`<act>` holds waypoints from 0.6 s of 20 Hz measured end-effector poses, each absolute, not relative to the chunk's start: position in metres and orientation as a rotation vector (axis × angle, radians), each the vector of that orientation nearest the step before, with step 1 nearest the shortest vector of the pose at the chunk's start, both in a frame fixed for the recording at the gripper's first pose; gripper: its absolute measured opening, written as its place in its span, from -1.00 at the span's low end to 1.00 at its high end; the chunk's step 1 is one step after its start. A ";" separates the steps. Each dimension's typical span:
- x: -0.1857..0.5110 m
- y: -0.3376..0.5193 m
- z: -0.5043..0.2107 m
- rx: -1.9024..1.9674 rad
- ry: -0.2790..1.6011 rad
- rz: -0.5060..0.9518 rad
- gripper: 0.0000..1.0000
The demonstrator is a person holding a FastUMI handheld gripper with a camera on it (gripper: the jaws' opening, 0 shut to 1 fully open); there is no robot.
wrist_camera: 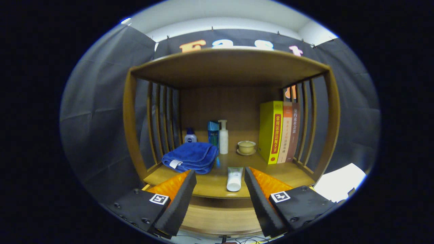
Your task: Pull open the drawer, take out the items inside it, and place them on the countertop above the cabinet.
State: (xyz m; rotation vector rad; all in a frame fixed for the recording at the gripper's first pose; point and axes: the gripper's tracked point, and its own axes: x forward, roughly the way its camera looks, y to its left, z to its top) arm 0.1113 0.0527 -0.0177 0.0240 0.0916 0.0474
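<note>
My gripper [219,181] is open, its fingers spread wide in front of the wooden cabinet [234,67]. A white tube [234,178] lies on the countertop [210,184] between and just beyond the fingertips, touching neither. The drawer front [220,220] sits low between the fingers, below the countertop's edge; I cannot tell whether it is pulled out. To the left, a folded blue towel [191,157] rests on the countertop just past the left finger [179,200].
At the back of the shelf stand a small blue-capped jar [190,136], a blue bottle [213,133], a white pump bottle [223,137] and a cream bowl on a saucer [246,147]. Three books [279,132] stand upright at the right slats. White paper [340,186] lies outside, right.
</note>
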 end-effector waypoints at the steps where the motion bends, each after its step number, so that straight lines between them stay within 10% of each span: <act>1: 0.100 0.053 -0.022 0.020 0.075 0.041 0.87; 12: 0.028 0.062 -0.099 -0.007 -0.020 0.028 0.87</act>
